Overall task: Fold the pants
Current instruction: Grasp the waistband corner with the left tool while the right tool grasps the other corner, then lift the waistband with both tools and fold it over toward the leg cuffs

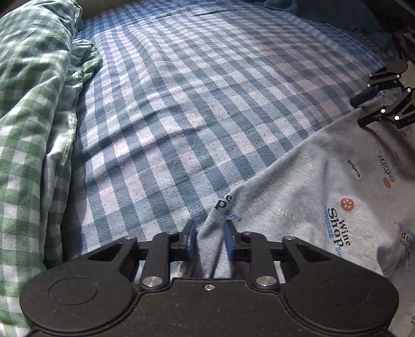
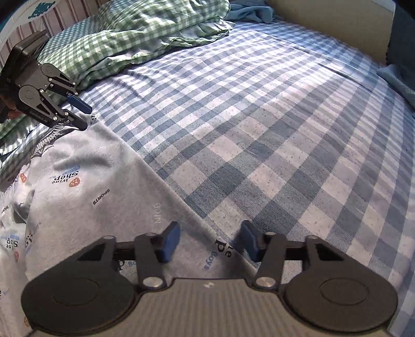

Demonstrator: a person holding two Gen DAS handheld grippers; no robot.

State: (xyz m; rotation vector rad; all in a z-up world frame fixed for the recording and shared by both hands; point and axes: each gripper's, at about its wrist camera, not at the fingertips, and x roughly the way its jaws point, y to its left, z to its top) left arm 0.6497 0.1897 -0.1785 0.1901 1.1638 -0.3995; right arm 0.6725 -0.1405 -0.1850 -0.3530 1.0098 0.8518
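Light grey pants (image 1: 298, 197) printed with words and small red dots lie spread on the blue checked sheet (image 1: 207, 103). In the left wrist view my left gripper (image 1: 210, 234) is shut, its blue pads pinching a raised fold at the pants' edge. The right wrist view shows that gripper (image 2: 83, 116) at the far corner of the pants (image 2: 85, 160). My right gripper (image 2: 210, 241) stands over the near edge of the pants, its pads apart with flat fabric and sheet showing between them. It also appears in the left wrist view (image 1: 359, 111) at the pants' far edge.
A rumpled green checked quilt (image 1: 33, 103) is piled along one side of the bed (image 2: 145, 31). Blue cloth (image 2: 249, 13) lies at the far end by a beige board (image 2: 324, 20). More blue cloth (image 2: 396, 80) sits at the right edge.
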